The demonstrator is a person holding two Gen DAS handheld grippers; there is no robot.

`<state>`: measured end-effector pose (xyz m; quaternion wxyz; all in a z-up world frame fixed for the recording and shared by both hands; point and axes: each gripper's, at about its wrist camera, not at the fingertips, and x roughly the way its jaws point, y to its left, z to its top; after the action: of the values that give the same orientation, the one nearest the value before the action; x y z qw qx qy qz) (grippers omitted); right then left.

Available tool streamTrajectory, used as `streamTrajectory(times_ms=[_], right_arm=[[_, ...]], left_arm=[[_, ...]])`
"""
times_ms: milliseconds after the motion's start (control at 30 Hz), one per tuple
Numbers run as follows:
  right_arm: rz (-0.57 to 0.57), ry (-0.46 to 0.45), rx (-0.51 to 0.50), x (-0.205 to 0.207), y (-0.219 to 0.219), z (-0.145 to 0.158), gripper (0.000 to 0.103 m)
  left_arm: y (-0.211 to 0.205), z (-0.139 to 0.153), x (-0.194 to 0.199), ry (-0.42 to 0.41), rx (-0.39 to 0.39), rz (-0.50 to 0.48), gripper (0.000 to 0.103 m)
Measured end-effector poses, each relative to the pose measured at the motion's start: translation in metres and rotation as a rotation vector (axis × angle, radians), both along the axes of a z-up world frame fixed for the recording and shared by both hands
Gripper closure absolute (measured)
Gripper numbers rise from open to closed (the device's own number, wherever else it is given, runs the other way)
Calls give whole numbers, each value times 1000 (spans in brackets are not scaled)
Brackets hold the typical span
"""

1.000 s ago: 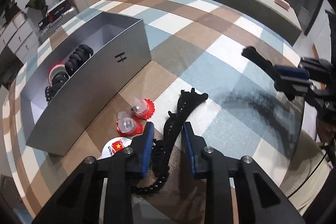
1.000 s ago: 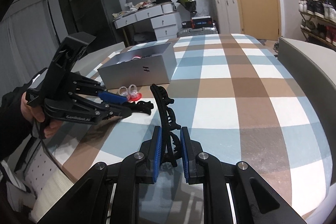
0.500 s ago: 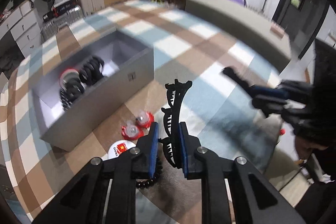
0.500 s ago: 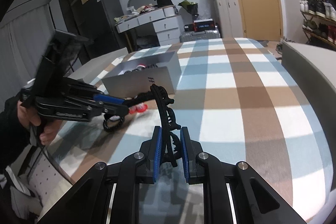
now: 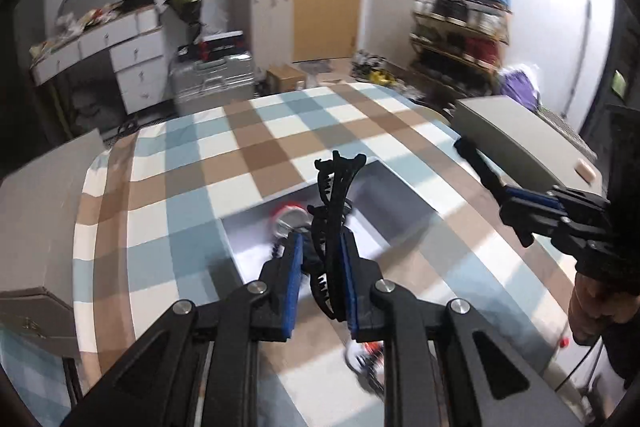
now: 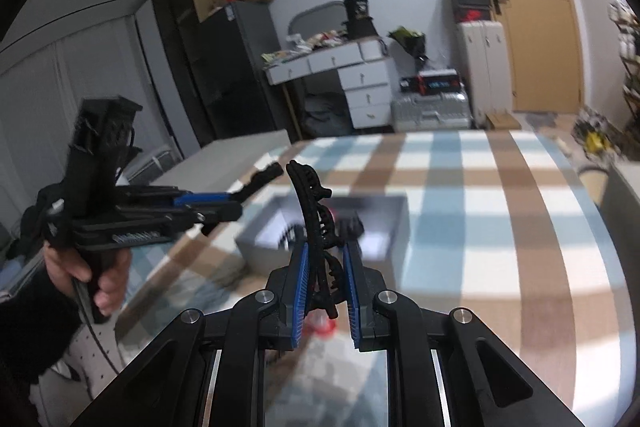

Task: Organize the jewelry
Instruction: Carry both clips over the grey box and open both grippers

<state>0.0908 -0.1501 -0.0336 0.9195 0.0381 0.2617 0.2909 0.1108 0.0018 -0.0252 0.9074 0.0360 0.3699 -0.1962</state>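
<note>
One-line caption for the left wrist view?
Left gripper shut on a black hair claw, carrying it above the open grey box.

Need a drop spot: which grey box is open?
The grey box mid-table, beyond the left gripper; jewelry lies inside. The left-edge box and right-edge box show solid tops.

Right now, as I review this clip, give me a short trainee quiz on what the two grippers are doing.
1. True or false: the left gripper is open and empty.
2. What is the right gripper holding? A) black claw clip B) red badge C) bead bracelet
3. What container stands on the checked cloth?

Key: 1 false, it is shut on a black hair clip; 2 A; 3 the open grey box.
</note>
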Motion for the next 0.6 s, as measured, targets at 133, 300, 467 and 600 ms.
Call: streamTrajectory(times_ms=[133,300,467,600], right_arm=[[-1,26,-3,37,18,2,86],[5,81,-23,67,33,-12,86],[-12,138,-76,83,39,-31,86],[-46,169,-156,88,43,-43,86]], left_arm=[[6,-14,20,29,-40,45,89],[-1,-22,17,39,-52,7,89],[-1,-24,19,85,-59,-38,89],[-2,-25,21,109,-66,-54,89]])
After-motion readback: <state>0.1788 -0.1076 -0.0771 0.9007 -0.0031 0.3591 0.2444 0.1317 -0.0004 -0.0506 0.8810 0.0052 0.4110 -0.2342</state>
